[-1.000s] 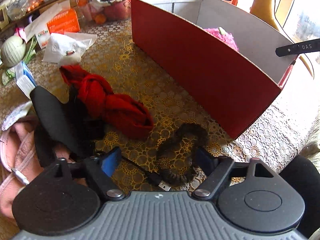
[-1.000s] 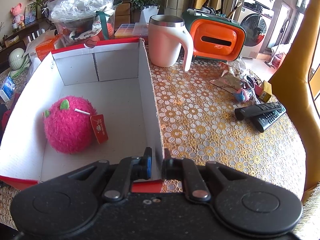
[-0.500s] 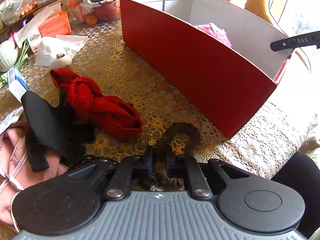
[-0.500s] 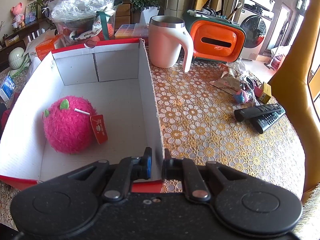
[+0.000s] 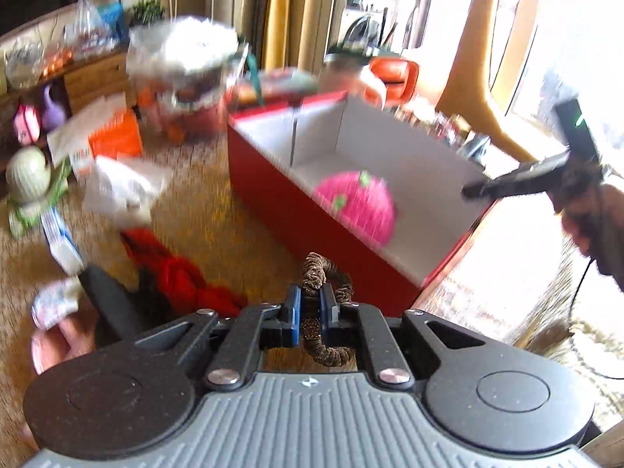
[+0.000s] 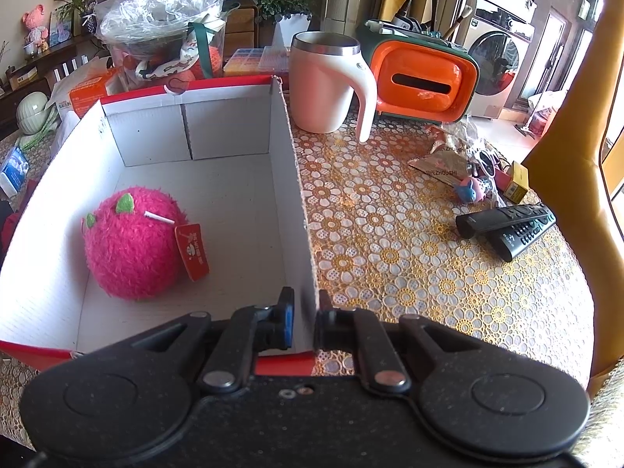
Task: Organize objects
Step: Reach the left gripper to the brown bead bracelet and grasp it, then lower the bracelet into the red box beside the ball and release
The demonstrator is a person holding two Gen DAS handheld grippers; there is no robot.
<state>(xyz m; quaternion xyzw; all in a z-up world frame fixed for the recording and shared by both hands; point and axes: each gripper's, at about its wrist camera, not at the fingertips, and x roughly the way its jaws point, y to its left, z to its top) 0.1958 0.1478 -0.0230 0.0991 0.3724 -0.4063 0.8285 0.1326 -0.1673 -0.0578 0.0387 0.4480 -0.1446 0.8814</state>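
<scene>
Left wrist view: blurred, looking over the tabletop toward the box.
Left tool: closed on a brown, knitted-looking hair scrunchie; one loop sticks up between the blue pads, the rest curls below them. It hangs clear of the tabletop.
Jaw motion: the left tool's jaws have just been closing, with the scrunchie between them.
Right tool: clamped on the near end of the right wall of the red cardboard box with white inside, one pad inside and one outside. It seems to be steadying the box.
Box contents: a fuzzy pink ball-shaped plush toy with green leaves and a red tag sits on the left of the floor; the rest is bare.
Tabletop: gold floral lace cover. A crumpled red cloth and a black flat piece lie left of the box, not yet put away.
Step in hand: carrying the scrunchie from its pick-up spot toward the box, by my reading.
Next move calls for: bringing the left tool over the near red wall, above the bare floor beside the plush, then opening the pads so the scrunchie drops inside.
Watch for: the soft loop snagging on a pad or on the wall's edge.
</scene>
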